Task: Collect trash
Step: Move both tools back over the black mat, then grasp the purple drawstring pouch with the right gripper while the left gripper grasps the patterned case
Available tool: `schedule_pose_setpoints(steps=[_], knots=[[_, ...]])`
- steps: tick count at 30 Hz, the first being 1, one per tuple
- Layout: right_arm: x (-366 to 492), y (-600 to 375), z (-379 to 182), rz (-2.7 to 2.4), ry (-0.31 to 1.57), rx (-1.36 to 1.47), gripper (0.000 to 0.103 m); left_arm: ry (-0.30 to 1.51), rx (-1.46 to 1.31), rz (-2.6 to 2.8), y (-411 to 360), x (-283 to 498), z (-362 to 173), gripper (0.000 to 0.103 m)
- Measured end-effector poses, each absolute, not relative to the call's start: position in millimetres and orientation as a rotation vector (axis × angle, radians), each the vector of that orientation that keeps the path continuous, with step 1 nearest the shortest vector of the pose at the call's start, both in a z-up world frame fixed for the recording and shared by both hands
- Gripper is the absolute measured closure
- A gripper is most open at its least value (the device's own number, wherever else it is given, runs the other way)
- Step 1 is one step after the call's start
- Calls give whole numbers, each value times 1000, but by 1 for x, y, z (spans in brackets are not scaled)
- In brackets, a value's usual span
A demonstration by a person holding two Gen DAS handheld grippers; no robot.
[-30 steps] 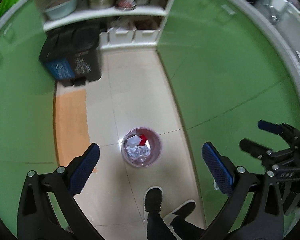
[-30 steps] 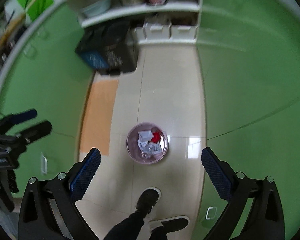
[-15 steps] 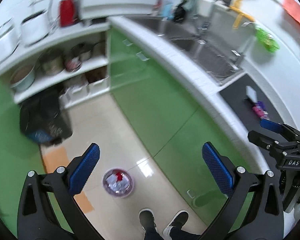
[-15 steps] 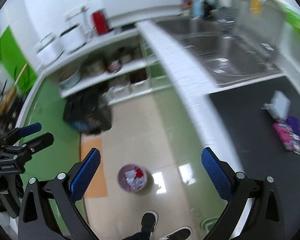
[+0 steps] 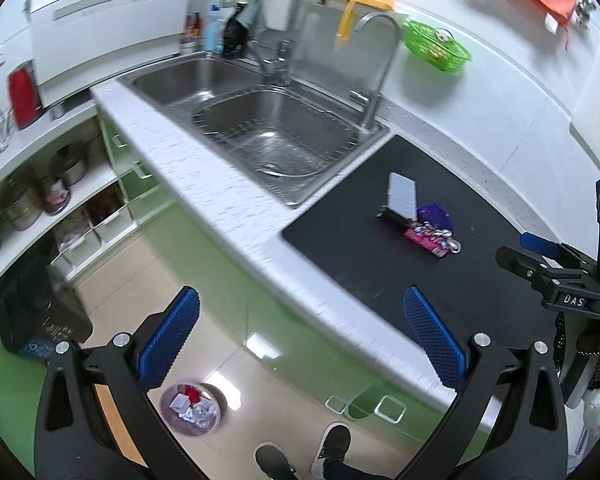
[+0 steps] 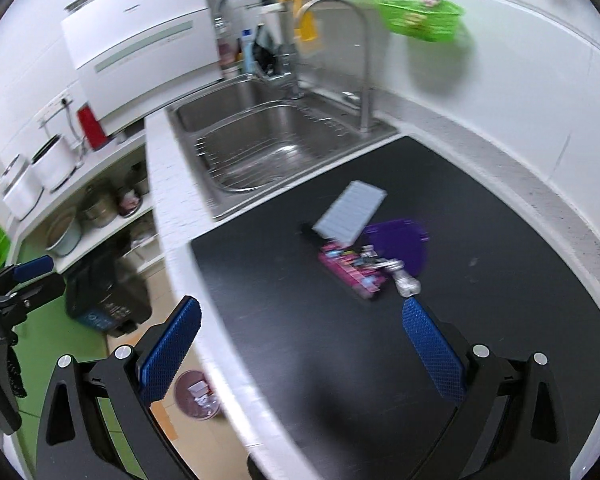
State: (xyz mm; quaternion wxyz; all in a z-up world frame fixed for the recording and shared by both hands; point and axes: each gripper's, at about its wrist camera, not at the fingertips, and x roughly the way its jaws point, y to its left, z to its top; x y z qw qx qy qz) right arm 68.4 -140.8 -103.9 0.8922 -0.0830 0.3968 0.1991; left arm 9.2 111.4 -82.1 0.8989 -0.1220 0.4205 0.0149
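The trash cluster (image 6: 356,256), a pink wrapper, purple packet and pale ribbed card, lies motion-blurred on the black mat (image 6: 300,340); individual pieces are indistinct. The steel sink (image 5: 268,128) sits at 11 o'clock from it. Left gripper (image 5: 300,336) and right gripper (image 6: 300,344) both stand wide apart, empty. The floor bin (image 5: 191,408) is partly hidden.

Above the black mat (image 6: 480,320) you have open air on every side of the litter cluster (image 6: 360,240) at its centre. Your only barriers stand at the back: the tall faucet (image 6: 364,64) and the wall-hung green basket (image 6: 420,12). To your left, the counter edge (image 6: 180,280) drops to floor.
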Motion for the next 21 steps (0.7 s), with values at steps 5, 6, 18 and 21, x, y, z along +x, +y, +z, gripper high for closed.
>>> schedule_pose_setpoints(steps=[5, 6, 18, 21], knots=[[103, -163, -111, 427, 856, -193, 6, 891, -244, 19, 83, 41, -85, 3], [111, -168, -114, 429, 863, -199, 6, 894, -243, 19, 77, 47, -85, 3], [195, -186, -154, 445, 942, -230, 6, 950, -247, 58, 38, 94, -104, 3], [214, -184, -167, 453, 962, -241, 7, 969, -250, 66, 33, 100, -112, 3]])
